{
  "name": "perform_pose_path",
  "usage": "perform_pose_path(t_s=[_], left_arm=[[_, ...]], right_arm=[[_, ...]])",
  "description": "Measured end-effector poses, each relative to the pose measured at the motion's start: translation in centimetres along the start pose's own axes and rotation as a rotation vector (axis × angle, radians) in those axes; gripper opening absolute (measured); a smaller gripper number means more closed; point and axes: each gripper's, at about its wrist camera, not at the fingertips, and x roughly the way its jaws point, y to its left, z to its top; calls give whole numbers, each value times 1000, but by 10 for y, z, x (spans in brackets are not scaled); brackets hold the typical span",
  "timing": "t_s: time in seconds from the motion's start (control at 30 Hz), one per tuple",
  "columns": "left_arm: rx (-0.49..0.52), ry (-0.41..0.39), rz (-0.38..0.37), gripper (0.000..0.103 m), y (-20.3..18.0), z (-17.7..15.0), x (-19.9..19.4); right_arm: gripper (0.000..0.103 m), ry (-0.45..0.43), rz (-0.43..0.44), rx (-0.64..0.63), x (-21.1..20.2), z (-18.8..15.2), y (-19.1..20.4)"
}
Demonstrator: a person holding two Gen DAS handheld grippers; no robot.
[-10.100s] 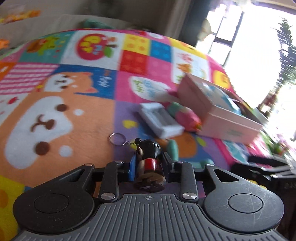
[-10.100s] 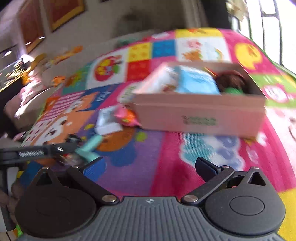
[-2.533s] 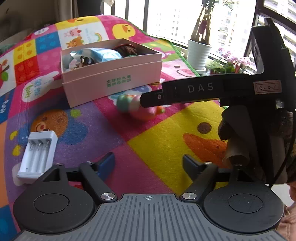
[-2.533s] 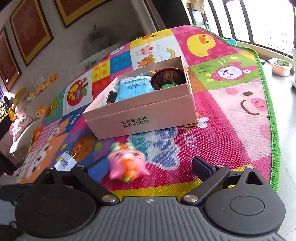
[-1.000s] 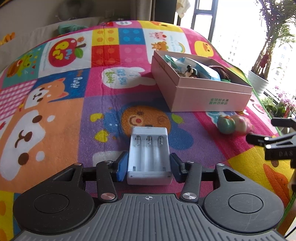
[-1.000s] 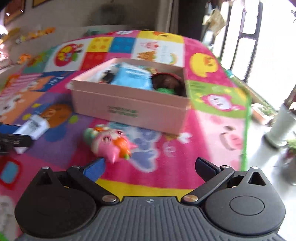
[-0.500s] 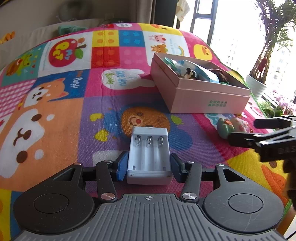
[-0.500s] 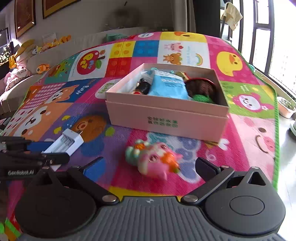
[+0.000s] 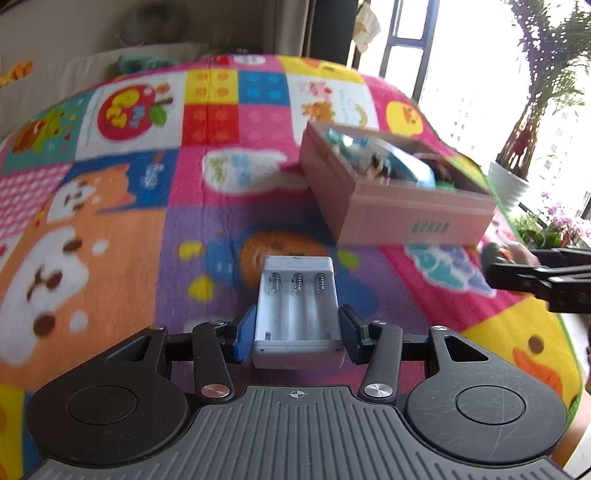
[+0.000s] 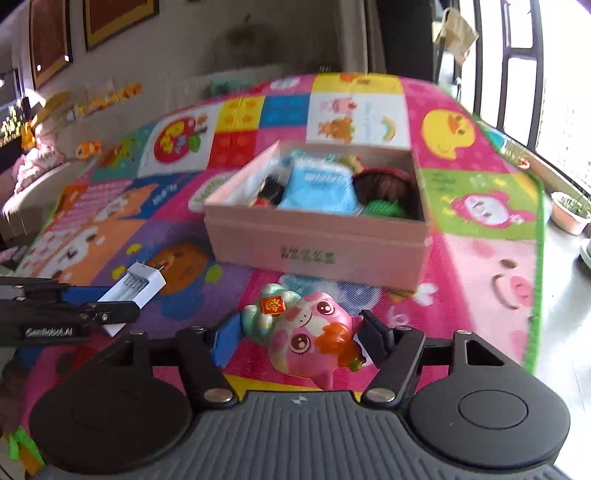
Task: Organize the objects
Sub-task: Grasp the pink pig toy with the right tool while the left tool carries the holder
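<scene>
Bright cartoon play mat underfoot, the left gripper pinches the white battery charger and the right gripper pinches the pink pig toy, both near the far pink box; I'd carry each level, clearing its rim.

Floor covered by a bright patchwork cartoon play mat with green edging. Beige wall behind carries dark-framed orange pictures. A pale low sofa runs along the mat's far edge. Tall black-framed windows admit strong daylight. White-potted leafy plant stands by the glass.
</scene>
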Motion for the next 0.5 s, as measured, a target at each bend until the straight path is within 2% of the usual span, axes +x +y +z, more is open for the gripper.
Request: perform_pose_path(t_s=[0.13, 0.27, 0.37, 0.5], left_arm=[[-11, -71, -39, 52, -5, 37, -5], [11, -149, -55, 52, -23, 80, 10], [-9, -189, -72, 52, -39, 111, 40], [-66, -187, -87, 53, -54, 136, 97]], right_arm=[[68, -71, -5, 60, -22, 6, -24], [68, -130, -9, 110, -33, 9, -44], [68, -140, -10, 141, -32, 7, -55], [68, -123, -11, 168, -29, 0, -65]])
